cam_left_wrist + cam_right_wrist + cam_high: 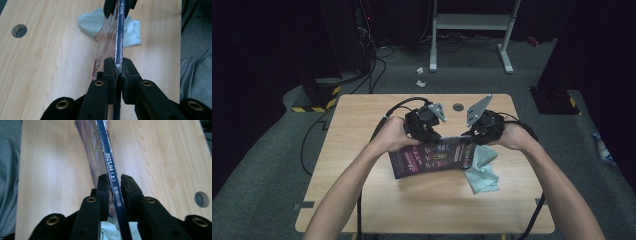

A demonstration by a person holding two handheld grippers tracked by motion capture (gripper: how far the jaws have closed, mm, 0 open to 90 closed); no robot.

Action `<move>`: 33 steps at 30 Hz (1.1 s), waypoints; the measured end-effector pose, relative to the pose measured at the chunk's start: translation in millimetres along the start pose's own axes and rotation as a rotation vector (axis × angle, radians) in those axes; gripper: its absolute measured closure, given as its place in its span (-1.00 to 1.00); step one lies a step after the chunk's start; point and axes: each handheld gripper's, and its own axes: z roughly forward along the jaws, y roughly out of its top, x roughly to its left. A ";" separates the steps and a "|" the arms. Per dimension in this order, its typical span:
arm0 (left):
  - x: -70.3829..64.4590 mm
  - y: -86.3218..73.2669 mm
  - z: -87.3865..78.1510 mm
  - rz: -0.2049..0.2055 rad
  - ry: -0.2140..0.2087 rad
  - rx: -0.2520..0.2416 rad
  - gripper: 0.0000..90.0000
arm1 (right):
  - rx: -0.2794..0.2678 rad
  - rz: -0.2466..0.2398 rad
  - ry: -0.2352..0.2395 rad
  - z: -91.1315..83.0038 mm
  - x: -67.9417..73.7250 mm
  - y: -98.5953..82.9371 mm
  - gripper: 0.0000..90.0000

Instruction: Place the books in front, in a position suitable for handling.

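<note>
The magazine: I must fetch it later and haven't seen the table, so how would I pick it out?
On the wooden table, look at the middle, between the person's two hands. The magazine is held up by its spine there, dark and glossy with pink lettering, unlike the pale green cloth lying beside it.

High view above the table point(362, 200); both claw cameras close along the same magazine spine point(119, 37).

bare forearms; black two-jaw tools point(435, 134) point(476, 134) with brass-ringed screw holes, grey three-cornered plates, black cables
</note>
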 end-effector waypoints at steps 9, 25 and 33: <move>3.1 -5.0 -1.2 0.000 0.002 -0.020 0.77 | -0.009 -0.010 0.020 -3.1 5.1 2.6 0.86; 21.9 -50.0 -17.3 -0.170 0.051 -0.181 0.21 | -0.039 0.037 -0.011 -12.4 6.2 0.3 0.87; 24.1 -84.1 -21.8 -0.218 0.090 -0.232 -0.02 | -0.036 0.058 0.001 -11.2 5.6 -2.7 0.87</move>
